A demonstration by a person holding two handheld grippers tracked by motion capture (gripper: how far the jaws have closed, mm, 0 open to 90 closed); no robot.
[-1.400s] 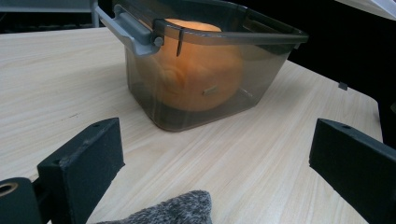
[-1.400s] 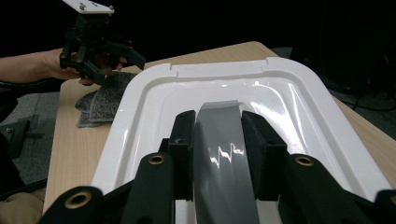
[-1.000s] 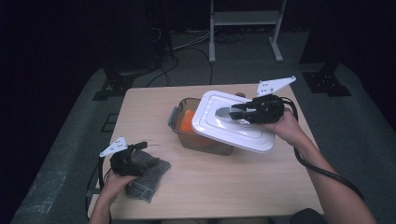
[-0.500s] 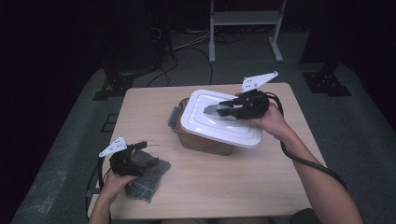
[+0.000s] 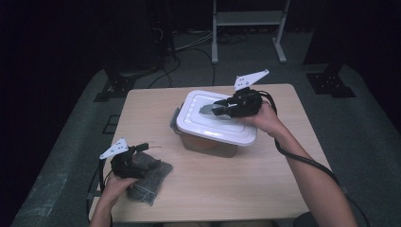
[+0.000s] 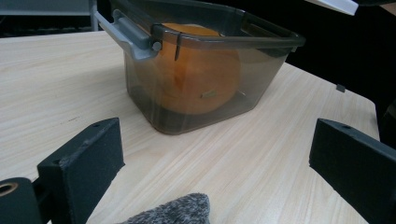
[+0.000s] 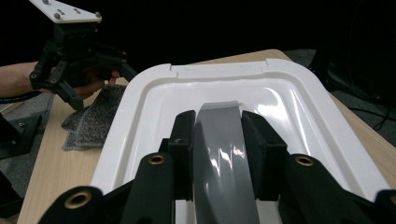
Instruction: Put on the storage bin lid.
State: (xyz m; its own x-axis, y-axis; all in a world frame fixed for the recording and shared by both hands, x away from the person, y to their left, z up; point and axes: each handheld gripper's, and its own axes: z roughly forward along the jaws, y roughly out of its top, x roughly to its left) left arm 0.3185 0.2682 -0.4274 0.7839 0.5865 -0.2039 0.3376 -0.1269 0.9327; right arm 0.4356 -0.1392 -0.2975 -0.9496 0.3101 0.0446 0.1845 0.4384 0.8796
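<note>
Closing the smoky translucent plastic box (image 5: 208, 142) appears the step in hand: the right gripper (image 5: 222, 109) clamps the grey handle (image 7: 224, 154) of the white rectangular lid (image 5: 215, 124), held over the box. Next: squaring and lowering. The left gripper (image 5: 137, 153), jaws apart, rests on a grey cloth (image 5: 151, 176).

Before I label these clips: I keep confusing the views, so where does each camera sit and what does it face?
High view: above the person's side, looking forward and down on the table; both forearms enter.
Left gripper view: on the left gripper, facing the smoky container between wide black jaws.
Right gripper view: on the right gripper, along the white lid whose grey handle it clamps.
Shared: both gripper views show the grey cloth.
</note>
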